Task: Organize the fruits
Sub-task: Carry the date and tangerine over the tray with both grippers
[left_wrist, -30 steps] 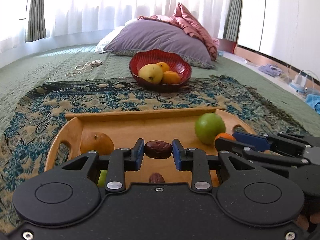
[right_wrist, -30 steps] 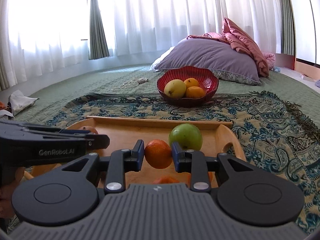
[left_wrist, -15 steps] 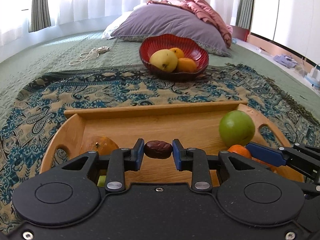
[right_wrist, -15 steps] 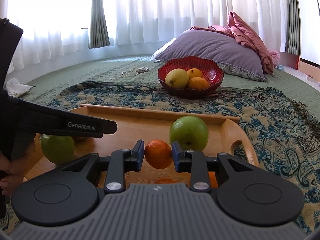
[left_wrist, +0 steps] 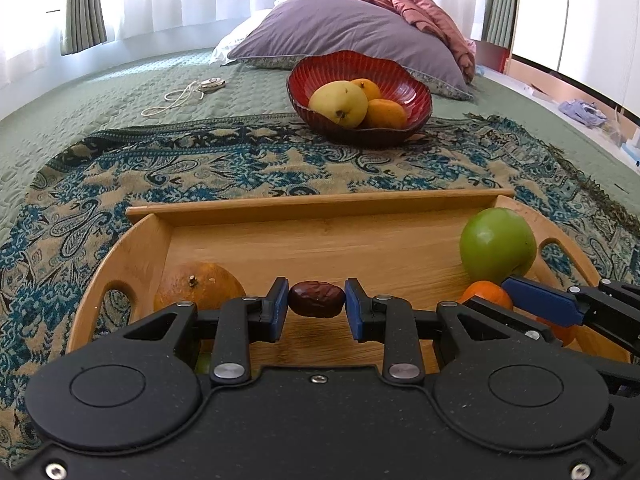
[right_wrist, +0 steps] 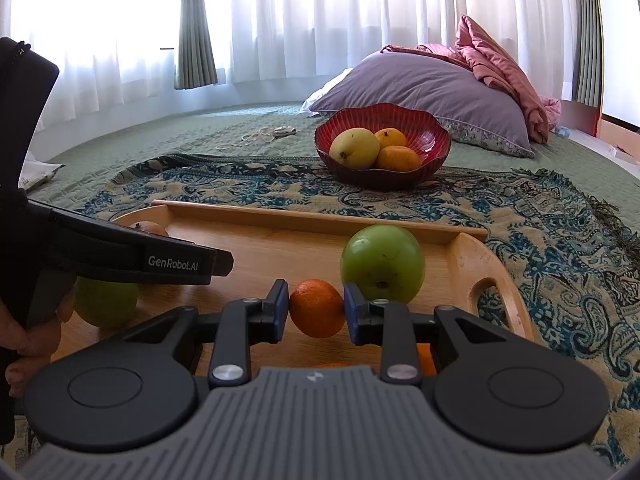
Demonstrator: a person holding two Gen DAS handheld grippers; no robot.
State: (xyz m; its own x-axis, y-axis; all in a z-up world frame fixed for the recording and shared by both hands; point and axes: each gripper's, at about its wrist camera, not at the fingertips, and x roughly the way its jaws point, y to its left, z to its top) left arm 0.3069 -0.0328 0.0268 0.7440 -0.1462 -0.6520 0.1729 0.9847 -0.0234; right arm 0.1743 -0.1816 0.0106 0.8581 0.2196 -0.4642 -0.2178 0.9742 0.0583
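Note:
My left gripper [left_wrist: 317, 305] is shut on a dark brown date [left_wrist: 317, 299], held just above the wooden tray [left_wrist: 320, 204]. My right gripper [right_wrist: 316, 308] is shut on a small orange mandarin [right_wrist: 317, 308] over the tray's right part [right_wrist: 464, 256]; it also shows at the right of the left wrist view [left_wrist: 500, 300]. A green apple [left_wrist: 497, 245] [right_wrist: 382, 262] rests by the tray's right handle. An orange fruit [left_wrist: 199, 286] lies at the tray's left end, and a second green apple [right_wrist: 106, 304] sits behind the left gripper's body. A red bowl [left_wrist: 400, 88] [right_wrist: 424, 128] beyond holds a yellow fruit and two oranges.
The tray lies on a patterned blue and beige cloth [left_wrist: 200, 168] over a green quilted cover. A purple pillow [left_wrist: 340, 28] with a pink blanket lies behind the bowl. A white cord [left_wrist: 180, 96] lies far left. A person's fingers [right_wrist: 28, 336] hold the left gripper's handle.
Both grippers have moved forward and lower over the tray, with the date and the mandarin still held. The bowl and tray look nearer than before.

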